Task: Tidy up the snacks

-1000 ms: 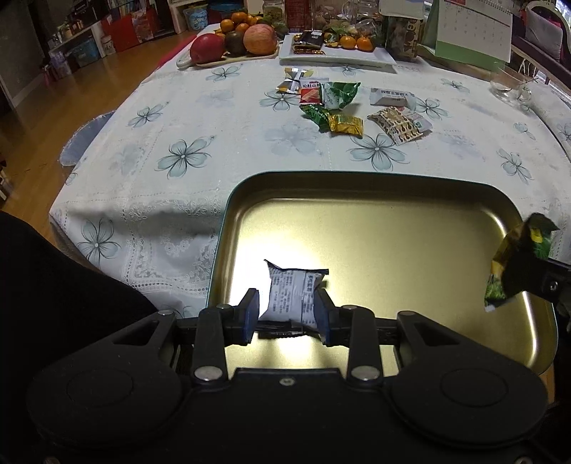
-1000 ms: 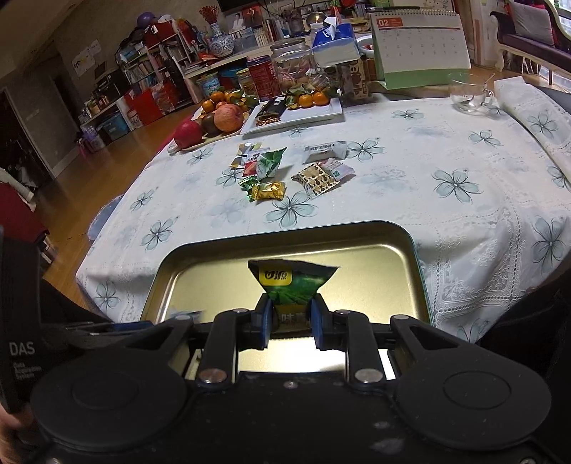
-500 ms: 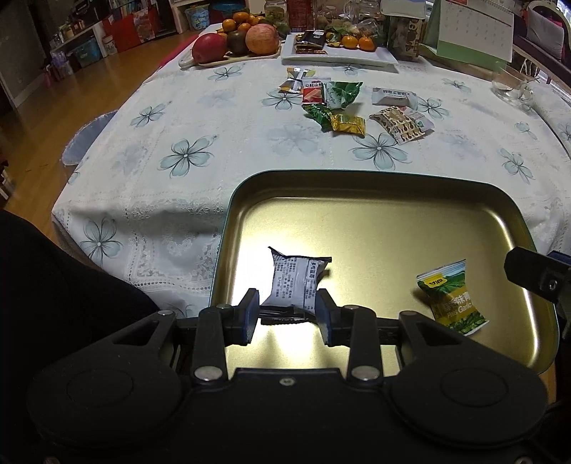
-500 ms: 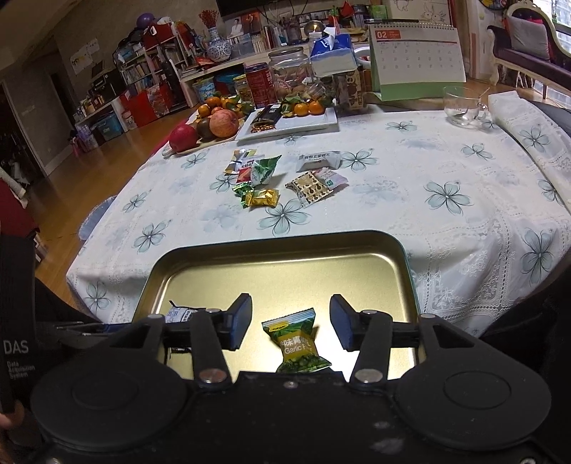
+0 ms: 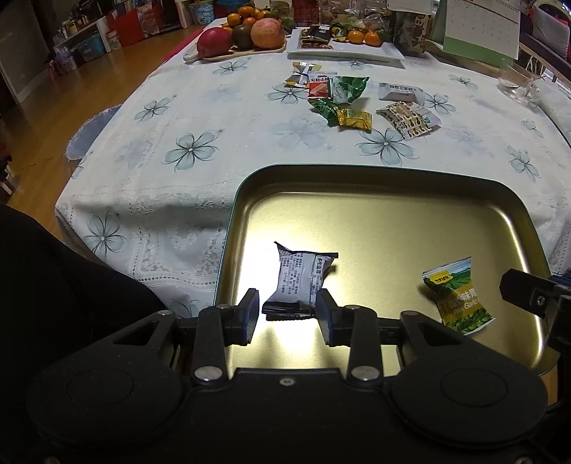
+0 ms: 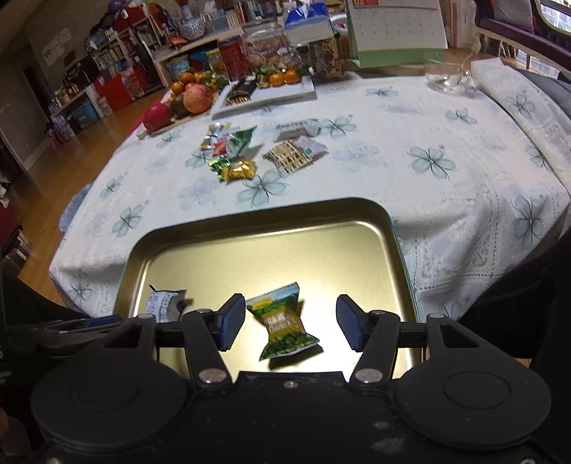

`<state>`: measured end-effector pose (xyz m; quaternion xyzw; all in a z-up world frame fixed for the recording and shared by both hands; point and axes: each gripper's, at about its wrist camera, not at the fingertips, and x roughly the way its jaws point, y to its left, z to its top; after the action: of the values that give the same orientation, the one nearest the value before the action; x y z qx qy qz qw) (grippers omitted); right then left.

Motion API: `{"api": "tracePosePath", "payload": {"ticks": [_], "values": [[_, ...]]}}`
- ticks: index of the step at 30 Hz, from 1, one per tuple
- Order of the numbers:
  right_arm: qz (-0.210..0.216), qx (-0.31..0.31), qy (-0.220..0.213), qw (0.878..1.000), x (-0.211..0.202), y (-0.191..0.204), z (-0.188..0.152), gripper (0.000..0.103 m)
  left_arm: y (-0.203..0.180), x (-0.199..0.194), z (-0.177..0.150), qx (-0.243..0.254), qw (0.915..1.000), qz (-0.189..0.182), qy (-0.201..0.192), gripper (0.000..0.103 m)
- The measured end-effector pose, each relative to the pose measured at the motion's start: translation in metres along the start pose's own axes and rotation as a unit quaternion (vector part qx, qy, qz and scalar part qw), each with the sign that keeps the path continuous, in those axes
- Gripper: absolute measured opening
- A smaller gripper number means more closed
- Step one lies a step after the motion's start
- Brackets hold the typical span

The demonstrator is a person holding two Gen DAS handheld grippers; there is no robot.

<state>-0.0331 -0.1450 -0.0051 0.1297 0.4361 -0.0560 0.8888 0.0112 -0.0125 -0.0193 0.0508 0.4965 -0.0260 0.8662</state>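
Observation:
A gold metal tray [image 5: 392, 178] [image 6: 357, 210] sits at the near table edge. In it lie a white snack packet [image 5: 301, 276] [image 6: 164, 303] and a green garlic snack packet [image 5: 458, 296] [image 6: 283, 321]. My left gripper [image 5: 287, 316] is open, its fingers apart on either side of the white packet's near end. My right gripper [image 6: 291, 321] is wide open above the green packet, not touching it. Several loose snack packets [image 5: 351, 98] [image 6: 257, 150] lie in a cluster mid-table.
A fruit board with apples and oranges [image 5: 246, 34] [image 6: 182, 103] and a white plate of sweets [image 5: 342, 43] [image 6: 264, 92] stand at the far side. A desk calendar [image 6: 396, 32] and a glass bowl [image 6: 446, 76] are at the far right.
My right gripper opened and dropped the green packet into the tray. My left gripper opened and released the white packet, which now lies in the tray.

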Motion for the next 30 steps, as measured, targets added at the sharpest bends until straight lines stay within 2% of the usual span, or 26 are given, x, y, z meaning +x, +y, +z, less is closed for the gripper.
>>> {"api": "tracePosePath", "payload": {"ticks": [2,7,12,14,19,21,23,28,30], "values": [[-0.006,-0.007,0.007,1.000,0.002,0.000,0.001,0.062,0.001,0.000,0.001,-0.001,1.0000,0.003,-0.001,0.046],[-0.040,-0.023,-0.001,0.999,0.001,0.001,0.004,0.078,0.003,-0.001,0.002,-0.007,0.9998,0.018,-0.001,0.046],[-0.089,-0.042,-0.021,0.995,0.000,0.005,0.009,0.081,0.006,-0.004,0.005,-0.017,0.9994,0.030,-0.005,0.046],[-0.100,-0.035,-0.017,0.994,0.002,0.003,0.013,0.081,0.006,-0.004,0.007,-0.020,0.9992,0.034,-0.004,0.046],[-0.081,-0.034,0.045,0.995,0.018,0.001,0.029,0.080,0.006,-0.003,0.016,-0.023,0.9994,0.027,0.005,0.047],[-0.073,-0.033,0.071,0.994,0.026,0.002,0.036,0.073,0.006,-0.002,0.022,-0.029,0.9992,0.025,0.012,0.047],[-0.065,-0.029,0.094,0.993,0.034,0.002,0.044,0.073,0.008,0.001,0.029,-0.035,0.9988,0.027,0.023,0.047],[-0.042,0.012,0.126,0.991,0.050,-0.004,0.075,0.068,0.020,0.008,0.055,-0.059,0.9968,-0.025,0.048,0.047],[-0.030,0.022,0.139,0.990,0.059,-0.006,0.089,0.064,0.021,0.011,0.071,-0.059,0.9964,-0.031,0.053,0.047]]}}
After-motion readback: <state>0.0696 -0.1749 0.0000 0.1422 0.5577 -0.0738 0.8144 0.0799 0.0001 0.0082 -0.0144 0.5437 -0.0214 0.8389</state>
